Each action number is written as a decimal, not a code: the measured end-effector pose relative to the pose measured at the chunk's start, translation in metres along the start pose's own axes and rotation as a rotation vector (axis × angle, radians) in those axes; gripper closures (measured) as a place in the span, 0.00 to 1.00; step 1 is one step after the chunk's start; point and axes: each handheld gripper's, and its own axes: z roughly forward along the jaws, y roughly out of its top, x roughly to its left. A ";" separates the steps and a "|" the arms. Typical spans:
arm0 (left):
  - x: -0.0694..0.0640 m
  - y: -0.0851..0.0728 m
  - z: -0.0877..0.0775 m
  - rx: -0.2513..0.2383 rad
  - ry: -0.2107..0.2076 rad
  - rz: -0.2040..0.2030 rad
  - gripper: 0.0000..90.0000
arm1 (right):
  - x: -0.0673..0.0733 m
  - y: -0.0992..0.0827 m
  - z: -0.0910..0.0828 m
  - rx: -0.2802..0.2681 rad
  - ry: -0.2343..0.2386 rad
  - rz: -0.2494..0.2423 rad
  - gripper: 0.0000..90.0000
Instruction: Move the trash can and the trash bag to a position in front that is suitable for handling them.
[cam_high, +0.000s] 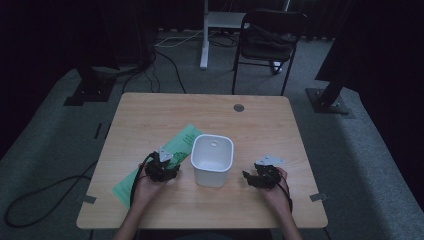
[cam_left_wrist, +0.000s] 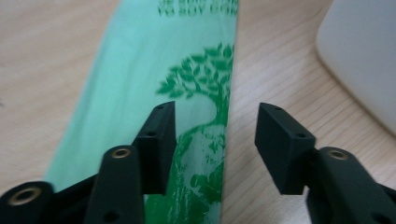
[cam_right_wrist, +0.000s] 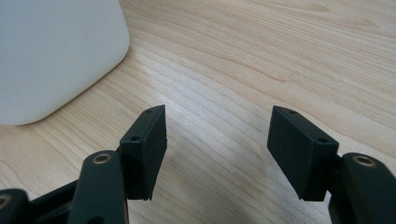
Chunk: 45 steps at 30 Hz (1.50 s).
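Left tool (cam_left_wrist: 217, 135) wide, jaws low over the green bag (cam_left_wrist: 140, 93), right edge between them, nothing gripped. Right tool (cam_right_wrist: 217, 149) wide over bare bench (cam_right_wrist: 280, 56), beside the white tub (cam_right_wrist: 51, 51).

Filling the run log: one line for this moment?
left gripper: open over green bag | right gripper: open, empty | white bin: upright between them

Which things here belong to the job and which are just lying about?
In the job: green bag, white bin, left gripper, right gripper, both open.
Lying about: black chair, floor cables, white stand.
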 end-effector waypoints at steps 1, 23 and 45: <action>0.001 -0.001 0.002 -0.001 -0.010 -0.012 0.61 | -0.001 -0.001 0.001 0.000 -0.001 0.003 0.41; -0.002 0.018 0.021 -0.027 -0.085 -0.037 0.99 | -0.006 -0.007 0.004 0.000 0.009 0.041 0.41; 0.030 -0.007 -0.014 -0.068 0.029 -0.129 0.57 | -0.006 -0.010 0.004 -0.014 0.011 0.037 0.39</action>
